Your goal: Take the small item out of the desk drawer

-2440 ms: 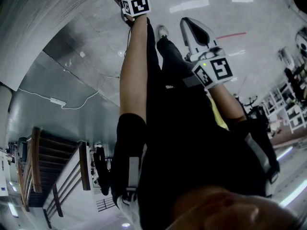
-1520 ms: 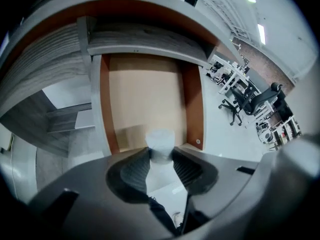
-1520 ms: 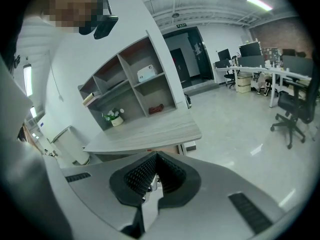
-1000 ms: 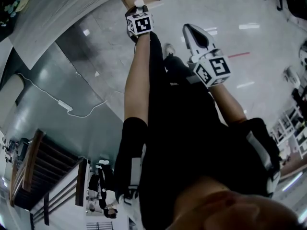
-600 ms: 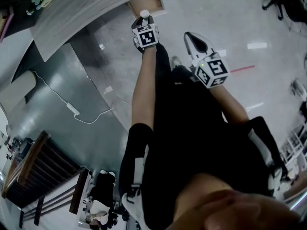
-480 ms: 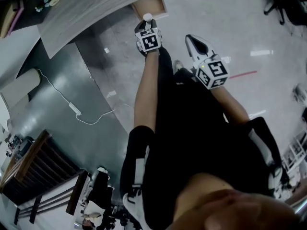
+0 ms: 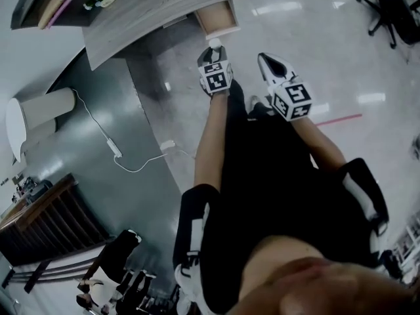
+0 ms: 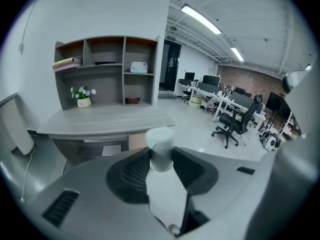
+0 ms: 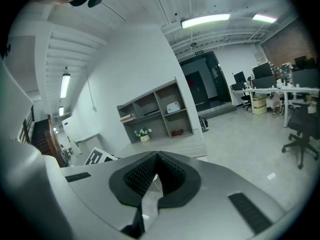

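Glossy grey office floor [image 7: 151,104], seen from the head view, with both grippers held out over it. The left gripper [image 8: 161,156] is clamped on a small white plastic bottle with a white cap [image 8: 160,140]; the ribbed pads press its sides and the cap is seen projecting past the jaw tips. The bottle is thus outside the drawer, carried in the air in front of the desk. The right gripper [image 9: 156,155] is held just beside the left one, its jaws brought together at the tips with nothing gripped. Beyond the jaws, a curved grey wood-grain desk [image 8: 105,121] is shown, with its tan-lined drawer [image 7: 216,17] pulled out. On the desk are set a grey open shelf unit [image 8: 105,69] and a small potted plant [image 8: 82,96]. Further off, a black office chair [image 8: 235,124] is seen.
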The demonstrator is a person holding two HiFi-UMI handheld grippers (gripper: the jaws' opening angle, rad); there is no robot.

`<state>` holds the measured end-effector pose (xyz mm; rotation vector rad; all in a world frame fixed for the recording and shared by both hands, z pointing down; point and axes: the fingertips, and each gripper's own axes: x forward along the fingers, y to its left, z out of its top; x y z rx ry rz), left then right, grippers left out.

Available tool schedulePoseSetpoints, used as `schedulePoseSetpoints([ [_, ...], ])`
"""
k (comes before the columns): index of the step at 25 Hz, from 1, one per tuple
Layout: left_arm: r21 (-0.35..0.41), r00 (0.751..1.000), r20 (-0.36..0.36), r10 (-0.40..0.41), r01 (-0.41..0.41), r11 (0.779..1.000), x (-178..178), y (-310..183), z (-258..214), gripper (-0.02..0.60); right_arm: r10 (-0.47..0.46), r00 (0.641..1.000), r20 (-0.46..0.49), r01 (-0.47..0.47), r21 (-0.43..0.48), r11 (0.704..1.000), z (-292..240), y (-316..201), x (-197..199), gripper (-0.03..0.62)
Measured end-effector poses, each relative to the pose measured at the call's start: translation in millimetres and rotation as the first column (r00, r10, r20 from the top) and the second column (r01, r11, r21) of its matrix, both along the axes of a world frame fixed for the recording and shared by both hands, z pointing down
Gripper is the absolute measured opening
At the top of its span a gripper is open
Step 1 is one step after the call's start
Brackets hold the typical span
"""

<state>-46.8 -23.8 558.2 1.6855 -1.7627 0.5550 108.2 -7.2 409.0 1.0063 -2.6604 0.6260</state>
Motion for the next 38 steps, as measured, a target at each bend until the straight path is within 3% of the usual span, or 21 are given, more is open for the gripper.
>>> schedulePoseSetpoints([
  [10,0.043,0.999,0.015,-0.03,0.03,0.999,-14.2,41.3,-42.0,0.144,-0.02,1.0,-0.007,0.021,0.038,0.999,-27.0,16.6,-3.0,-0.002],
  [22,0.165,0.999,-0.017,-0.035,0.037,0.986,-26.7,82.9,-109.5,0.144,-0.018,1.0,-0.019,0.019,0.073,0.997,-47.9,27.8,-22.8,-0.002],
  [38,0.388,0.999,-0.022,-0.026,0.033,0.921,-39.9,174.2,-224.1,0.144,-0.017,0.999,-0.043,0.02,0.079,0.997,-49.7,95.5,-41.8,-0.002],
])
